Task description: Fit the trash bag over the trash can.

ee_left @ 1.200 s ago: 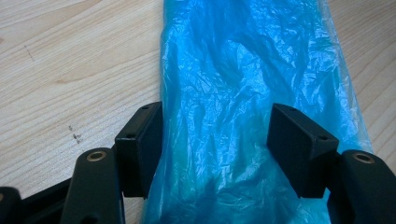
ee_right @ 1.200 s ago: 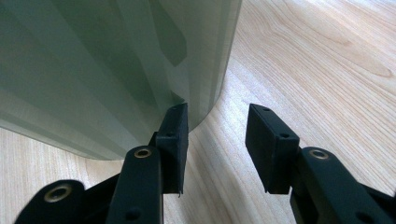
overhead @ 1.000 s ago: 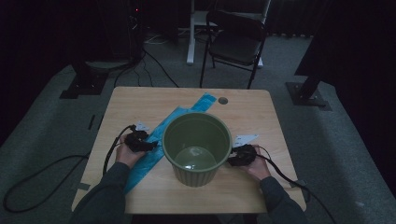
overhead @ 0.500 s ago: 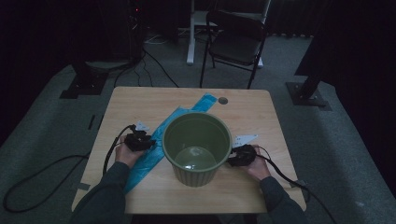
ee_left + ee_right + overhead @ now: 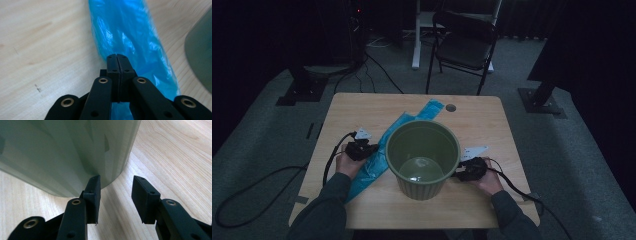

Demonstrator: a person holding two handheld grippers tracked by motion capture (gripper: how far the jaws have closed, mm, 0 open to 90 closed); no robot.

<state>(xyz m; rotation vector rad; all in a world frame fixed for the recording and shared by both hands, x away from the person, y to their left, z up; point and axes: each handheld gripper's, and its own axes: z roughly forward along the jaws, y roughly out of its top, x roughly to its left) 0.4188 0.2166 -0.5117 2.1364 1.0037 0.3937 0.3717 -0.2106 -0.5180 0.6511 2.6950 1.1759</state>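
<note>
Standing beside the blue bag (image 5: 377, 160), the green bin (image 5: 422, 155) looks empty (left jaws pinched together, right parted).

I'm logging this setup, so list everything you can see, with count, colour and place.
bin: one, olive green, open and upright, middle of the table.
plastic bag: one, blue, lying flat on the table left of the bin and running behind it.
table: one, light wood, with a round hole near its far edge.
chair: one, black, on the floor beyond the table.
cables: black, on the grey floor left of the table.
left tongs: black, just closed, tips at the bag's edge.
right tongs: black, open, beside the bin's base.
</note>
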